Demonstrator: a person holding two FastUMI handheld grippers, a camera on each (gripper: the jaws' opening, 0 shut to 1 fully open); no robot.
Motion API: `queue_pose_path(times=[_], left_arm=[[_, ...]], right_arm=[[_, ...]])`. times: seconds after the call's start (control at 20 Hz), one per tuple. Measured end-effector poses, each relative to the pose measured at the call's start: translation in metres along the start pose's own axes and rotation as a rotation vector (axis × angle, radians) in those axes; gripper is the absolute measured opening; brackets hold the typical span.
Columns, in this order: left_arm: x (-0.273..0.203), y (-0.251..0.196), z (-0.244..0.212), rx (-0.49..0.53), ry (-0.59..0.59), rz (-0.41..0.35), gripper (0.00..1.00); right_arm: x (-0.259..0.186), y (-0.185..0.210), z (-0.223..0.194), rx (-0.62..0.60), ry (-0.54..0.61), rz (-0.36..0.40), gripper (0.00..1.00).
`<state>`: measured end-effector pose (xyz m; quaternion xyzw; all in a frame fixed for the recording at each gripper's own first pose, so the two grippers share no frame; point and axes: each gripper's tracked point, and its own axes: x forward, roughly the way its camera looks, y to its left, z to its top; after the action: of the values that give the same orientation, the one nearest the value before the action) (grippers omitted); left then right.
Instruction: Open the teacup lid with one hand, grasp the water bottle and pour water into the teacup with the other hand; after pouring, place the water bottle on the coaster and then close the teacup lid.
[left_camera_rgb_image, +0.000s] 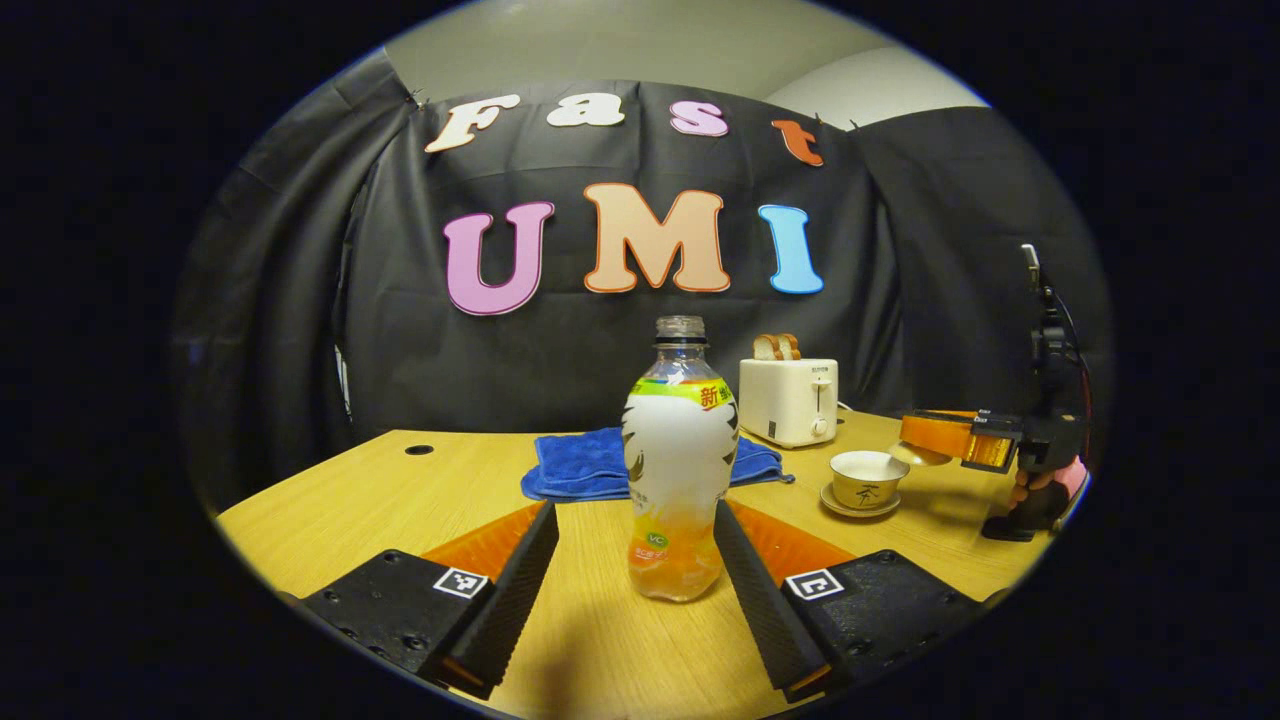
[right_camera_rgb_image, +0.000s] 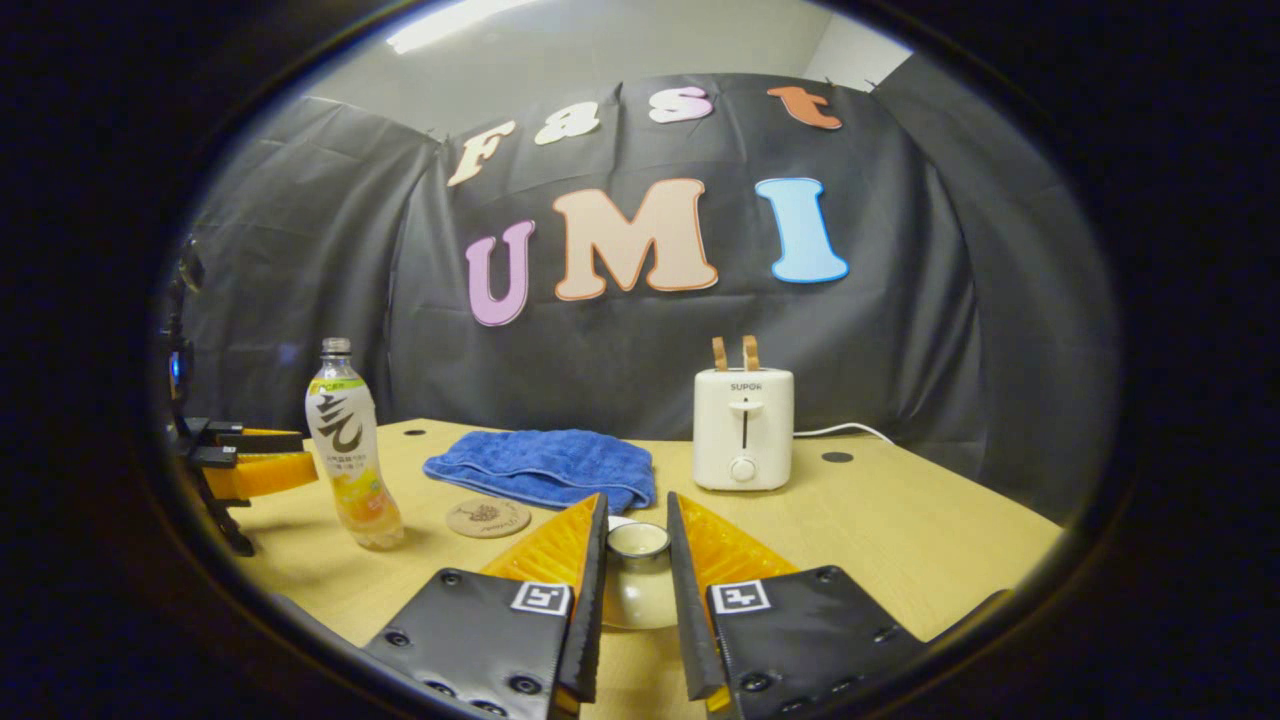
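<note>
Lid off, bottle not yet gripped

Fingers (left_camera_rgb_image: 520, 570) of the left tool (left_camera_rgb_image: 625, 575) sit nearest the lens in left gripper view, spread wide w/ the water bottle (left_camera_rgb_image: 680, 470) standing upright between them on the worktop (left_camera_rgb_image: 330, 500). Gaps show on both sides of the bottle, so no squeeze yet. Bottle has no cap; orange drink fills roughly the lower part.

Right tool (right_camera_rgb_image: 637, 580) in right gripper view is closed narrow on the teacup lid (right_camera_rgb_image: 637, 572), both fingers pressing its sides. From left gripper view the same tool comes in from the right, holding the lid up beside and slightly above the teacup (left_camera_rgb_image: 868, 478), not touching it. Teacup sits open on its saucer (left_camera_rgb_image: 858, 504), well right of the bottle. A hand grips that tool's handle at the far right edge.

Coaster (right_camera_rgb_image: 487, 518) lies bare on the worktop just right of the bottle in right gripper view, in front of the blue cloth (right_camera_rgb_image: 545, 465). White toaster (right_camera_rgb_image: 743, 428) w/ bread slices stands farther back, no part in the job.

Progress, as I judge it: step 1 (lid off) done. Grasping the bottle is the step in hand, tool lined up but open. Left to do: lift, pour into teacup, set bottle on coaster, put lid back. Whether the cup holds any water yet, can't tell.
</note>
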<state>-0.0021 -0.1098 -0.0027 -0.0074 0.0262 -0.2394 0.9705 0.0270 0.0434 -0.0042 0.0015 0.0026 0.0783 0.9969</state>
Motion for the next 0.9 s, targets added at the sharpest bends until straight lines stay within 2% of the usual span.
queue_pose_path(times=[0.35,0.9], left_arm=[[0.028,-0.017,-0.007,-0.005,0.057,-0.031,0.92],[0.064,-0.024,-0.011,0.014,0.1,-0.016,0.9]], right_arm=[[-0.008,-0.022,0.001,-0.001,-0.001,-0.024,0.36],[-0.017,-0.043,0.003,-0.002,-0.004,-0.046,0.36]])
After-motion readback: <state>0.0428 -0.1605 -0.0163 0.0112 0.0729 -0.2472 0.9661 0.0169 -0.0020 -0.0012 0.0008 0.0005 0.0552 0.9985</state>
